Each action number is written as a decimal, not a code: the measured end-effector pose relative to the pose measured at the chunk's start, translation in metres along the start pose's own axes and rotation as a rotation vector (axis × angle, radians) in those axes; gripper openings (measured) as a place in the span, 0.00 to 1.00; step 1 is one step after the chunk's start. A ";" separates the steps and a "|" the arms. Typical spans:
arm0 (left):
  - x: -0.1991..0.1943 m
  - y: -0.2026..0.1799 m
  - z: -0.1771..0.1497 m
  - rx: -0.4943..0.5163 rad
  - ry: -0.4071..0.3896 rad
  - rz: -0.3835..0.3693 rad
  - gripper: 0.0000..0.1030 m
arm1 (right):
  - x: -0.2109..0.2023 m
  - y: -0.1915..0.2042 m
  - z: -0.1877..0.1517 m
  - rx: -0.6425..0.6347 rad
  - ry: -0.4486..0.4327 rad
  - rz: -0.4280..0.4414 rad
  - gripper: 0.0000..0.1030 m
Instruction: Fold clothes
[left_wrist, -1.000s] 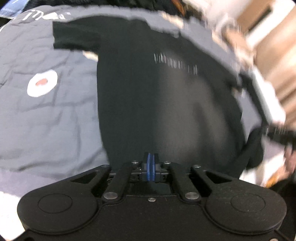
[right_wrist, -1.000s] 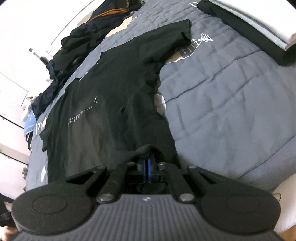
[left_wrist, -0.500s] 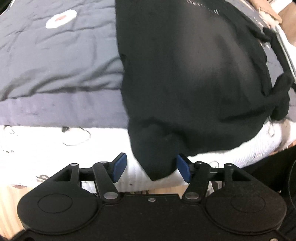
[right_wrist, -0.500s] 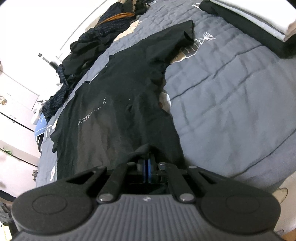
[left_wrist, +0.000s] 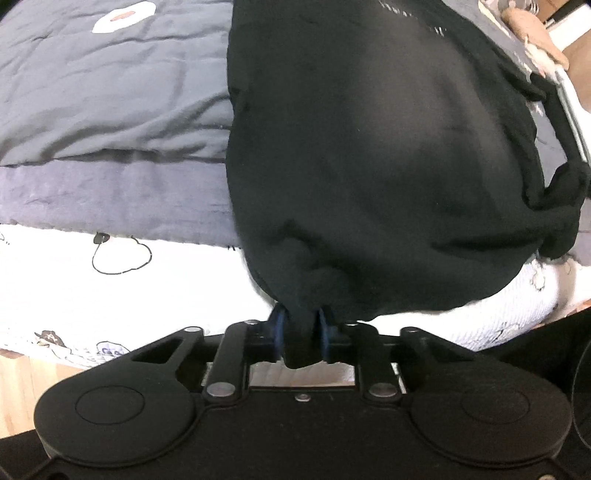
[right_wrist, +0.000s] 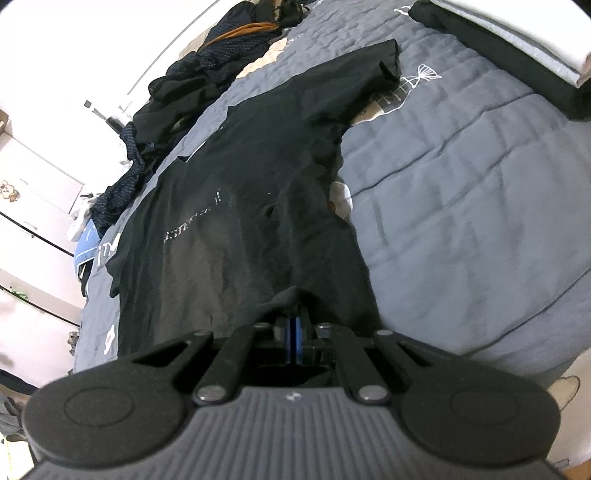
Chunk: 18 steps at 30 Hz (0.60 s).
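Blue pads of the left gripper (left_wrist: 300, 334) have just been closing and now pinch a bunched corner of the black T-shirt (left_wrist: 369, 155) at its hem, which hangs over the bed's edge. The right gripper (right_wrist: 294, 341) is clamped on the hem's other corner. The shirt lies chest-up across the grey quilt (right_wrist: 461, 206), sleeves spread, with a heap of dark clothes (right_wrist: 207, 74) beyond. The thick wad in the left jaws could slip on lifting, letting the fold skew or drop.
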<state>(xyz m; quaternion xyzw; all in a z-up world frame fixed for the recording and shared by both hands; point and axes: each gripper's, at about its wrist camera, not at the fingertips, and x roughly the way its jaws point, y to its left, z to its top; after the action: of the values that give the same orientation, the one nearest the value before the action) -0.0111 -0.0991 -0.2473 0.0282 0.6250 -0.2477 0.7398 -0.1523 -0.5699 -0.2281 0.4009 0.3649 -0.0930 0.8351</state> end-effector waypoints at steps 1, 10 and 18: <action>-0.005 0.003 0.001 -0.021 -0.019 -0.017 0.08 | -0.001 0.001 0.000 0.001 -0.002 0.005 0.03; -0.068 0.012 0.028 -0.128 -0.272 -0.170 0.03 | -0.004 0.002 0.004 0.036 -0.040 0.033 0.03; -0.060 0.007 0.073 -0.185 -0.360 -0.232 0.03 | 0.004 0.002 0.017 0.068 -0.080 0.023 0.03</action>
<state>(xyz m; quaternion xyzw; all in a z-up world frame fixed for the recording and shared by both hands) 0.0523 -0.0984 -0.1768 -0.1562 0.5022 -0.2738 0.8053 -0.1398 -0.5806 -0.2225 0.4293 0.3233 -0.1120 0.8358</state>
